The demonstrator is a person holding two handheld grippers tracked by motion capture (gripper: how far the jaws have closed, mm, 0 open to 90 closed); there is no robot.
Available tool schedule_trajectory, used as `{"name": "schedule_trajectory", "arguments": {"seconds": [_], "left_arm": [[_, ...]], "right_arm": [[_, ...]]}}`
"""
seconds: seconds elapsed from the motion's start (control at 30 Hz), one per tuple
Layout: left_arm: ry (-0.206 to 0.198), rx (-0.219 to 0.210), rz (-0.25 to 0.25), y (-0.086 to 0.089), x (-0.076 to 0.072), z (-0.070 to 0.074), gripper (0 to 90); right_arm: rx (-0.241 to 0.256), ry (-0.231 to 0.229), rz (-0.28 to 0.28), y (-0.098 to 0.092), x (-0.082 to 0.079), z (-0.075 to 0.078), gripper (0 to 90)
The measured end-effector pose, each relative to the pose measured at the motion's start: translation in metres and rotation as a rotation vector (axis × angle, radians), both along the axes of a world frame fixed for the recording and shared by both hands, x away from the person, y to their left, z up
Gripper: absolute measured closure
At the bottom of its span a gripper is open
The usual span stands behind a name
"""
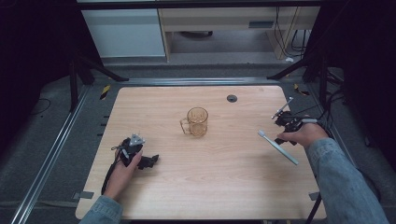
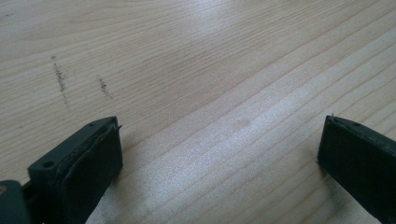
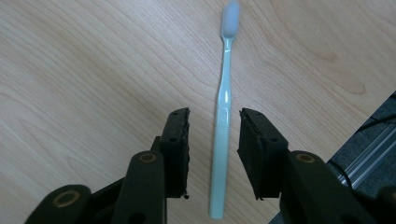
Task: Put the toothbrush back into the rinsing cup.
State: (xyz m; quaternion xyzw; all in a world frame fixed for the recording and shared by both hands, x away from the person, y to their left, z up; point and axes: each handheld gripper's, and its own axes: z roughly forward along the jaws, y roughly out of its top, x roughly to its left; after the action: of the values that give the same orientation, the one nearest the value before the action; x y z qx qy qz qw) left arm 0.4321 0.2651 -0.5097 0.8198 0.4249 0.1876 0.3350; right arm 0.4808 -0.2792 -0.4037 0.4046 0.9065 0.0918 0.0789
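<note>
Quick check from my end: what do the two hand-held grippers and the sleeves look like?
Both are black: the left hand-held gripper carries a grey three-cornered plate and a trailing black cable; the right hand-held gripper has flat padded jaws with brass-coloured pivot rings. Both sleeves are blue denim.

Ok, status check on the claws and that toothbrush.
Right claw open, straddling toothbrush handle, not yet closed. Left claw open on bare table. Cup mid-table, well clear.

Left black two-jaw tongs (image 1: 148,161) at 8 o'clock, jaws spread wide; right black two-jaw tongs (image 1: 280,139) at 3 o'clock, jaws parted, forearm entering from 5 o'clock.
</note>
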Motion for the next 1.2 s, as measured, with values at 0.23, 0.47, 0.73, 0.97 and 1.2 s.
{"name": "schedule_trajectory", "arguments": {"seconds": [0.23, 0.47, 0.73, 0.97, 1.2], "left_arm": [[0.0, 0.0, 0.0, 0.0, 0.0, 0.0, 0.0], [0.001, 0.003, -0.002, 0.0, 0.0, 0.0, 0.0], [0.001, 0.002, -0.001, 0.0, 0.0, 0.0, 0.0], [0.001, 0.001, -0.001, 0.0, 0.0, 0.0, 0.0], [0.001, 0.002, -0.001, 0.0, 0.0, 0.0, 0.0]], "right_arm": [[-0.028, 0.06, -0.028, -0.003, 0.013, -0.019, 69.7], [-0.041, 0.077, -0.008, -0.005, 0.024, -0.036, 72.6], [-0.045, 0.101, -0.011, -0.007, 0.03, -0.047, 74.1], [-0.043, 0.141, -0.017, -0.005, 0.034, -0.055, 76.0], [-0.048, 0.162, -0.017, -0.002, 0.042, -0.061, 76.4]]}}
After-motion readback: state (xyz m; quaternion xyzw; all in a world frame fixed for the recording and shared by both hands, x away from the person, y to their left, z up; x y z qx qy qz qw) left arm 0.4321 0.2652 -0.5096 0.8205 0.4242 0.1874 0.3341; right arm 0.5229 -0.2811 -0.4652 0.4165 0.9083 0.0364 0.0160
